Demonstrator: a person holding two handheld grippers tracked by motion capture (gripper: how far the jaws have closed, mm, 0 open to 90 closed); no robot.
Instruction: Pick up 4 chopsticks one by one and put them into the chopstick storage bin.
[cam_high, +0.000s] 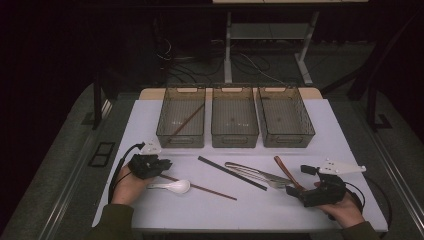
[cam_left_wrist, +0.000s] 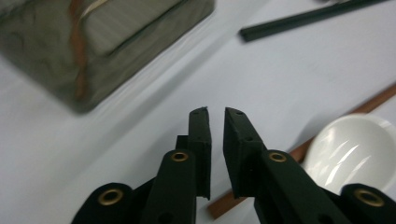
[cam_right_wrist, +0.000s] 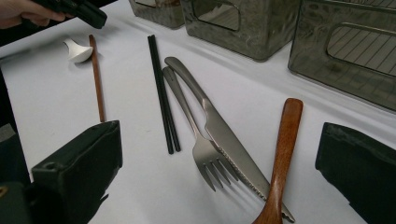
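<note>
My left gripper (cam_high: 162, 164) hovers low over the table's left front, jaws nearly together with nothing between them (cam_left_wrist: 215, 112). Just right of it lie a white spoon (cam_high: 175, 186) (cam_left_wrist: 355, 149) and a brown chopstick (cam_high: 205, 188) (cam_left_wrist: 369, 105). My right gripper (cam_high: 299, 180) (cam_right_wrist: 217, 128) stands wide open at the front right, and a wooden utensil handle (cam_high: 285, 170) (cam_right_wrist: 282, 149) runs between its jaws. A metal knife (cam_right_wrist: 219, 135) and fork (cam_right_wrist: 187, 112) lie side by side beyond it, with a pair of black chopsticks (cam_high: 232, 173) (cam_right_wrist: 163, 98) to their left.
Three translucent bins stand in a row at the back: left (cam_high: 181, 135), middle (cam_high: 234, 135), right (cam_high: 285, 135). A brown chopstick (cam_high: 189, 120) rests inside the left bin. White table surface lies bare along the front edge and both sides.
</note>
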